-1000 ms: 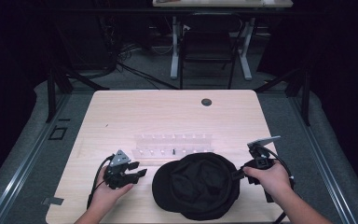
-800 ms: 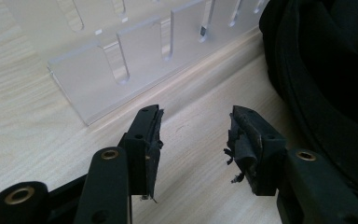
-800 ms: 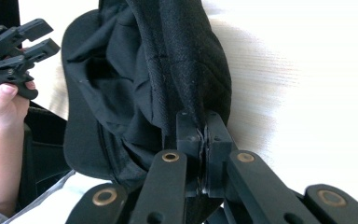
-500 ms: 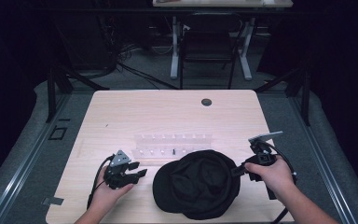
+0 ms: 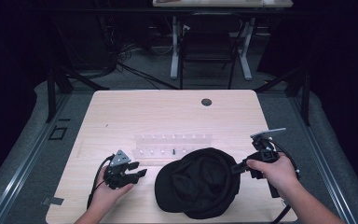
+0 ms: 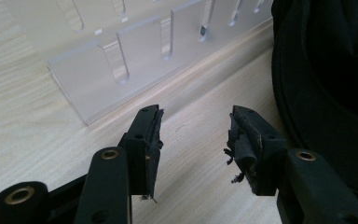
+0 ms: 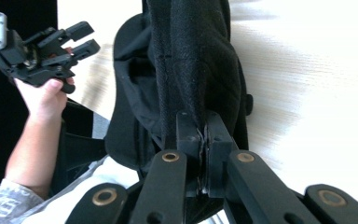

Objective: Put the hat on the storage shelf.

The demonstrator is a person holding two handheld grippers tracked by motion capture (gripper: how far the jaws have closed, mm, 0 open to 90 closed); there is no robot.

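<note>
A black cap lies upside down near the table's front edge, its hollow facing up. My right gripper is shut on the cap's right rim and lifts that side slightly; in the right gripper view the jaws pinch the black fabric of the cap tightly. My left gripper rests low over the wood to the left of the cap, open, with nothing between its fingers. In the left gripper view the cap's edge shows at the right.
A clear acrylic rack with slots stands just behind the cap and the left gripper; in the left gripper view the rack is close ahead. A round dark grommet sits at the table's far side. Bare wood lies beyond the rack.
My right gripper has risen a little with the cap's rim in it, tilting the cap's right side up. The left gripper has stayed in place.
</note>
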